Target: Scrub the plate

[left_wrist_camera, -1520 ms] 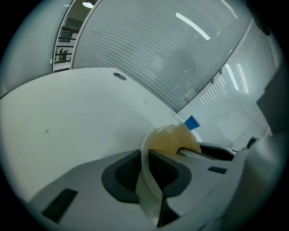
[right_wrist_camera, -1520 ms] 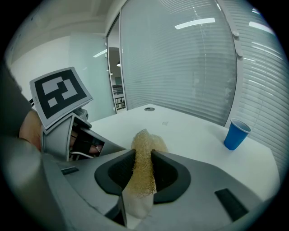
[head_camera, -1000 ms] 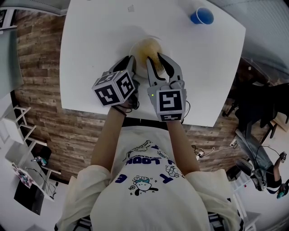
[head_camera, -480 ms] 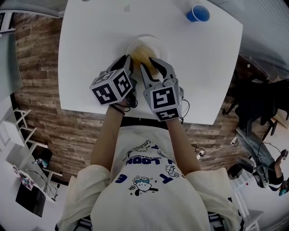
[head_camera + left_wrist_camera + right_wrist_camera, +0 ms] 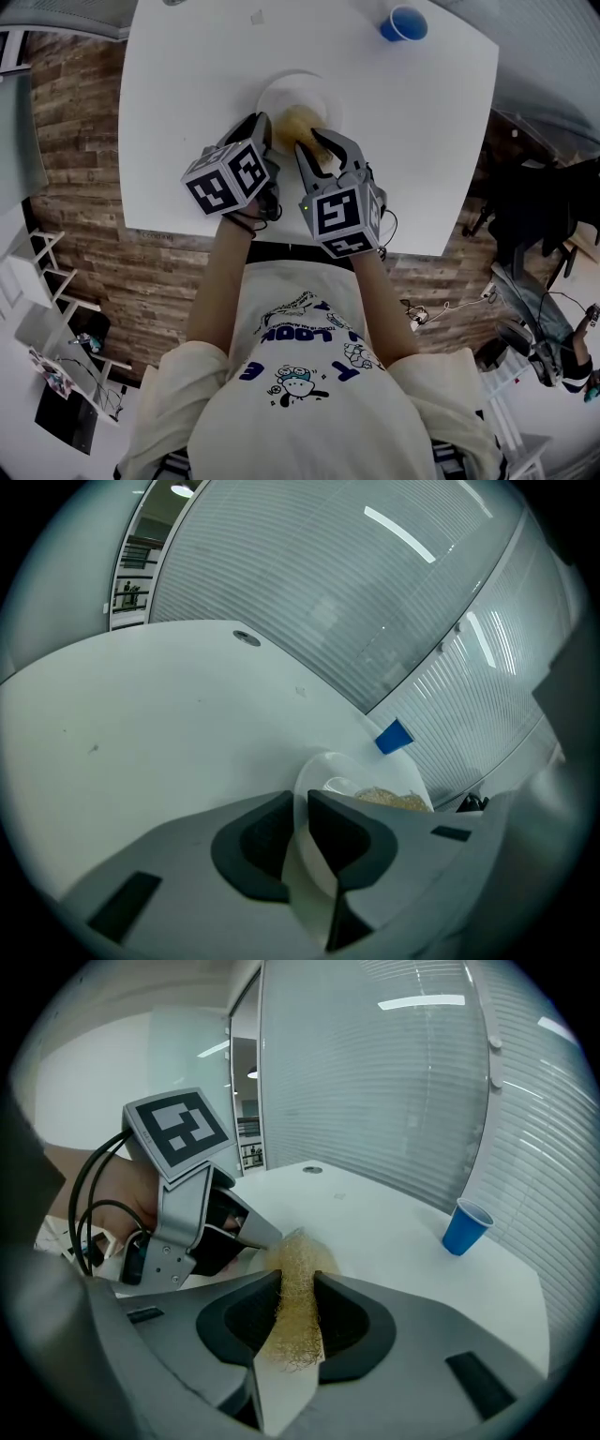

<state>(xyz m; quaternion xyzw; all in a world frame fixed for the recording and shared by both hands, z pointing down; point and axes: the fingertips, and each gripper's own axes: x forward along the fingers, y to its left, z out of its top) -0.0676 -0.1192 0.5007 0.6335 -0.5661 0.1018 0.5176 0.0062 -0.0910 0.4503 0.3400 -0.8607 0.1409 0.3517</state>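
— What's changing over there?

— The right gripper (image 5: 317, 150) is drawing back toward the person. A moment ago its tips were reaching further across the plate (image 5: 277, 89). Now the scrubber (image 5: 300, 122) is sitting over the plate's near half, and the far rim is showing bare and white. I'm taking that as one stroke coming back, so the scrubbing is under way, not finished.

— Is it gripping the scrubber properly?

— Its jaws are standing part-way closed and pinching the pad, with fibres bulging out above and below them.

— And the other one?

— The left gripper (image 5: 261, 127) is clamping the plate's near left rim. Its jaws are almost together, with only the thin edge between them, so it's steadying the plate. The plate is staying put on the white table (image 5: 187, 94), as far as I can tell.

— What's the stuff like?

— The scrubber is looking like a coarse, straw-coloured tangle of fibre, springy, rather like a loofah. The plate is round, thin and smooth, white and slightly see-through, so I'm guessing plastic. Beyond the plate, off to its far right, a blue tapered cup (image 5: 403, 23) is standing upright, well apart from it.
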